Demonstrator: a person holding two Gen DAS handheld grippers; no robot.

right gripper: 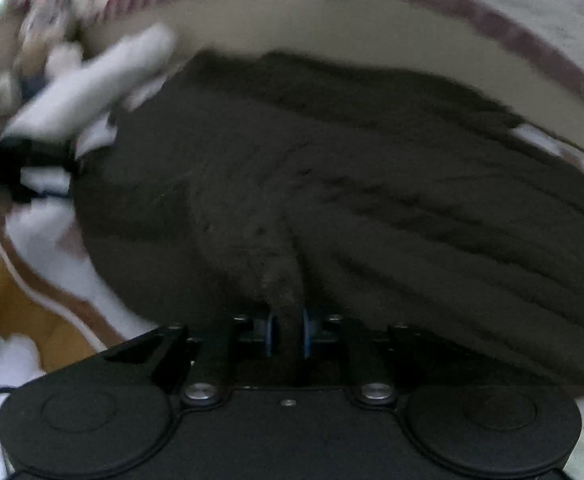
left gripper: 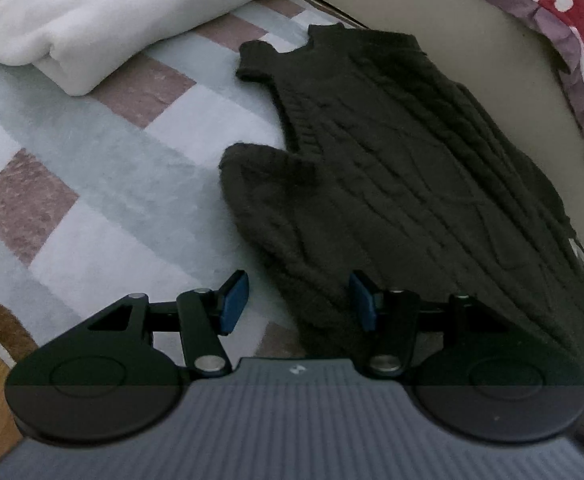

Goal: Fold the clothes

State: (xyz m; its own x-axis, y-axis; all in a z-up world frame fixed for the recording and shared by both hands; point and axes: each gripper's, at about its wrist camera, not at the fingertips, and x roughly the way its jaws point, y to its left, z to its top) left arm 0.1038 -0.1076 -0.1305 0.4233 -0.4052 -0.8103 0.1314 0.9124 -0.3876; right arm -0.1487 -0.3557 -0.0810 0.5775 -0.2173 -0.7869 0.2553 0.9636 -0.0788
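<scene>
A dark cable-knit sweater [left gripper: 412, 168] lies flat on a checked bedspread [left gripper: 92, 184], its collar far from me and one sleeve folded in over its left side. My left gripper [left gripper: 298, 300] hovers open at the sweater's near left edge, blue pads wide apart with the knit under the right one. In the blurred right wrist view the same sweater [right gripper: 332, 184] fills the middle. My right gripper [right gripper: 287, 332] is shut on a bunched fold of the sweater, the dark knit pinched between its blue pads.
A folded white garment [left gripper: 112, 12] sits at the far left of the bedspread. A beige headboard [left gripper: 472, 28] and a patterned quilt [left gripper: 572, 8] border the sweater's far side. The other gripper [right gripper: 16, 160] and a hand show at the left of the right wrist view.
</scene>
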